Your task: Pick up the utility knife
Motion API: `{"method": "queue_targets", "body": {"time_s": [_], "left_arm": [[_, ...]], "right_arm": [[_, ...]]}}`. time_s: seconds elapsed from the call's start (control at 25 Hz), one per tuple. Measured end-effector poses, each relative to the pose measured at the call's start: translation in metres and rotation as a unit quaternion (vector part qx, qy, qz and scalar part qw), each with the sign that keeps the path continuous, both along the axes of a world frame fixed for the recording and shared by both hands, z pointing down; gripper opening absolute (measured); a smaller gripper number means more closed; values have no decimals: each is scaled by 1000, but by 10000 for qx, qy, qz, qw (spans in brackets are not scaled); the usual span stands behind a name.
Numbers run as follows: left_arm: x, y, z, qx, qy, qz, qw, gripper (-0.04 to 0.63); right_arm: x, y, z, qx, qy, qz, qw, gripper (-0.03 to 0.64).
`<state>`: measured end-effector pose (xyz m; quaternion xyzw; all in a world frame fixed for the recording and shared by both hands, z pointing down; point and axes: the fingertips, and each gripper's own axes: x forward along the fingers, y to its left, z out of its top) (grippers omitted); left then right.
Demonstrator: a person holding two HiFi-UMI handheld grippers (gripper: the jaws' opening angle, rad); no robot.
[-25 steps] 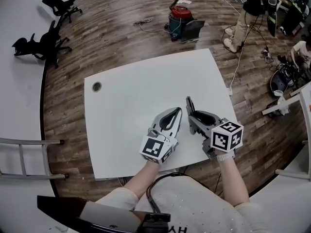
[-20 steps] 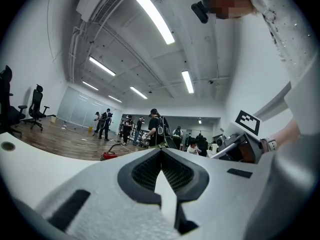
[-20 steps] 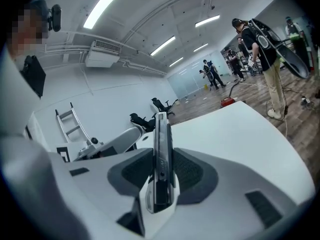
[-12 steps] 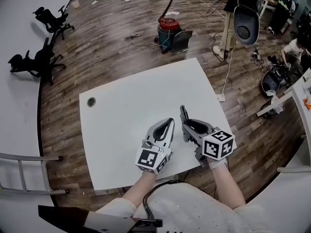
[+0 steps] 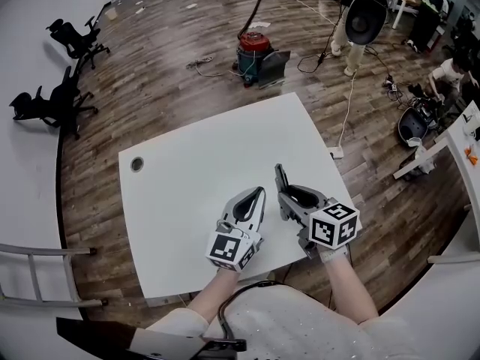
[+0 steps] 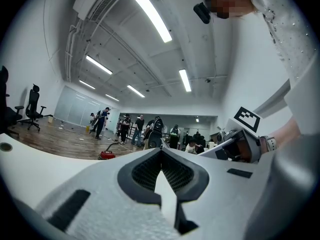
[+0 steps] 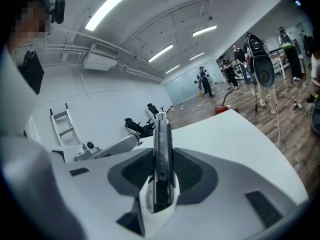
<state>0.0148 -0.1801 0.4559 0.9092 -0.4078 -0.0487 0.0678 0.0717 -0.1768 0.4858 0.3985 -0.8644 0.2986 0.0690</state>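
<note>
The utility knife [image 7: 161,149], dark and slim, stands on edge between the pads of my right gripper [image 7: 161,176], which is shut on it. In the head view the knife [image 5: 280,178] sticks out past the right gripper [image 5: 286,196] over the near right part of the white table [image 5: 202,148]. My left gripper [image 5: 259,193] hovers just to the left of it, with its tips together and nothing between them. The left gripper view shows its jaws [image 6: 161,159] meeting, with the right gripper [image 6: 240,141] beside them.
A round cable hole [image 5: 137,163] sits near the table's far left corner. On the wooden floor beyond stand a red vacuum [image 5: 255,51], black office chairs [image 5: 56,100] and loose cables. People stand at the far right [image 5: 352,21]. A metal rack [image 5: 37,276] is at the left.
The head view has shifted a little, so table and grippers sit slightly lower left in the picture. The knife stays clamped in the right gripper; the left gripper stays beside it.
</note>
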Motion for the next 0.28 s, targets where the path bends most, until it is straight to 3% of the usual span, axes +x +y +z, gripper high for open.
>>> {"method": "queue_targets", "body": {"time_s": [0.28], "left_arm": [[0, 0, 1, 37, 0, -28, 10000, 8]], "right_arm": [[2, -2, 1, 67, 7, 84, 9999, 130]]}}
